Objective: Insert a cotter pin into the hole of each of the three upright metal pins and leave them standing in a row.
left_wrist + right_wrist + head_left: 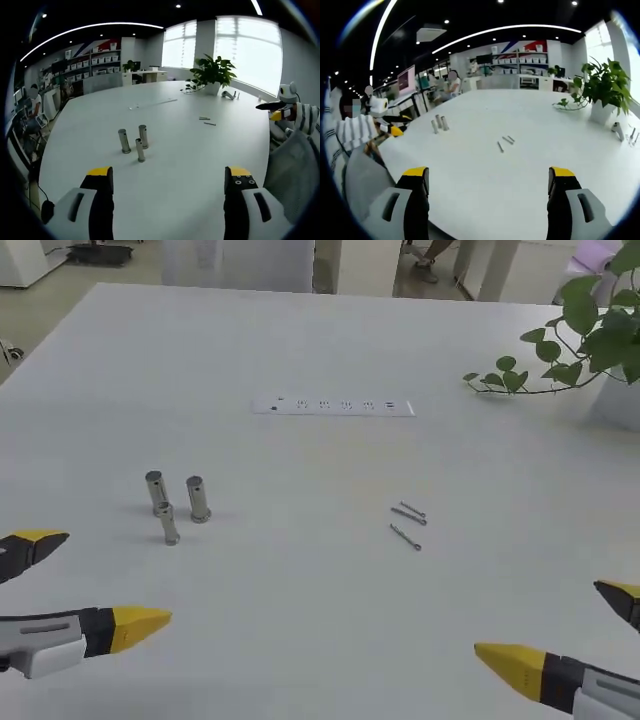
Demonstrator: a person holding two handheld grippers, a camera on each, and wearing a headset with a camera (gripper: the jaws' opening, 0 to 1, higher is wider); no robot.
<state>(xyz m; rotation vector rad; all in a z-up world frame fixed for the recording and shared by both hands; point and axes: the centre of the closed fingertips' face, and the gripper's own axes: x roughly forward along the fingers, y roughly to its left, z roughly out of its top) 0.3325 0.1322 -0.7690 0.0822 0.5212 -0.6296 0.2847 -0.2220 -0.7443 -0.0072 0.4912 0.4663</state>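
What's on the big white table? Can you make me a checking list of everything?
Surface: white table, flat.
Job's things: three metal pins standing upright in a cluster; three cotter pins lying flat to their right, none inserted.
Clutter: white power strip farther back; potted plant at the far right.
Grippers: left gripper and right gripper both open, holding nothing, near the front edge.
Cables: nothing seen on the table.
Surroundings: shelves with boxes, bright windows.
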